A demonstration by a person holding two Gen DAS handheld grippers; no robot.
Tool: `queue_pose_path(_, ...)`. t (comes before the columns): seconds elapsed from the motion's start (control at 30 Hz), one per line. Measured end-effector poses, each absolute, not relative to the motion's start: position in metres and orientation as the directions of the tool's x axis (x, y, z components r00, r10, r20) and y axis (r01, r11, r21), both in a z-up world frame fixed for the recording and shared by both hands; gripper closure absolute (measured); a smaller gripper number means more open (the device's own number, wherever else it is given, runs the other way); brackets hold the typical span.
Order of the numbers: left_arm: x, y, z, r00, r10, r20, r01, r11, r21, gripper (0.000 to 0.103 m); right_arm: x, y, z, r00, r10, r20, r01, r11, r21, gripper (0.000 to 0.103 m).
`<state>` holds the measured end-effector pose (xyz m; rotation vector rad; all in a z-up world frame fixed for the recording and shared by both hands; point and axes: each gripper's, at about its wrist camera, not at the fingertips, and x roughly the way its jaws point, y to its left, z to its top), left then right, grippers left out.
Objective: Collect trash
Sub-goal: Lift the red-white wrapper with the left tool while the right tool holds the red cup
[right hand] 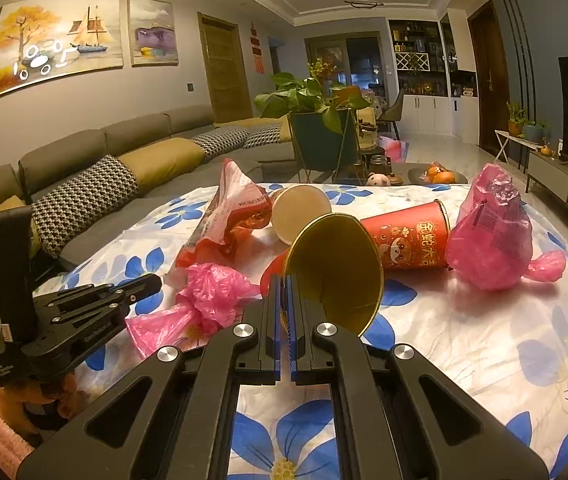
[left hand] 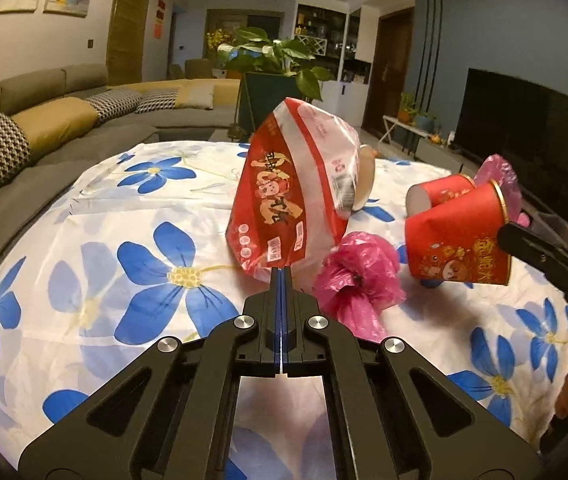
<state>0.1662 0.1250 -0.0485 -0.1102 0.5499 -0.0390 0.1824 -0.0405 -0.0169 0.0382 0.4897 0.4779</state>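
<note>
Two grippers were both clamped: the left gripper [left hand: 281, 276] pinched the red-and-white wrapper [left hand: 292, 188] lifted above the floral tablecloth [left hand: 83, 240], while the right gripper [right hand: 284, 296] gripped a red paper cup [right hand: 336, 268] by its rim (another cup [right hand: 408, 236] lying beside read 金蛇大吉), near crumpled pink bags [right hand: 488, 236].

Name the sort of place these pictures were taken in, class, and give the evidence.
Most likely a home living room: a long sofa with cushions, framed paintings on the wall, and a television on a low stand.
</note>
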Motion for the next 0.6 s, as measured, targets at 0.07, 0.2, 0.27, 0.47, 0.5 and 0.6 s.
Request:
queue_pose_path(0.07,0.164,0.124,-0.048,0.857,-0.042,-0.514,-0.006,0.996,-0.091,0.103,0.182,-0.042,-0.017,0.775,0.451,-0.442,-0.43,0.89,0.153,0.099)
queue_pose_path(0.2,0.162,0.123,-0.043,0.862,-0.038,-0.506,-0.006,0.996,-0.085,0.075,0.18,-0.044,-0.017,0.777,0.45,-0.44,-0.426,0.891,0.159,0.099)
queue_pose_path(0.27,0.16,0.122,-0.037,0.874,-0.056,-0.483,0.009,0.995,-0.1,0.061,0.179,-0.046,-0.017,0.778,0.449,-0.439,-0.424,0.891,0.16,0.099)
queue_pose_path(0.47,0.18,0.105,-0.02,0.884,-0.064,-0.463,0.021,0.995,-0.097,0.05,0.177,-0.054,-0.016,0.79,0.436,-0.43,-0.406,0.899,0.166,0.099)
queue_pose_path(0.5,0.183,0.102,-0.02,0.883,-0.063,-0.464,0.022,0.995,-0.092,0.05,0.177,-0.054,-0.015,0.792,0.434,-0.429,-0.403,0.9,0.166,0.099)
queue_pose_path(0.6,0.198,0.091,-0.021,0.874,-0.069,-0.48,0.033,0.996,-0.083,0.053,0.177,-0.058,-0.014,0.797,0.429,-0.425,-0.397,0.903,0.166,0.099)
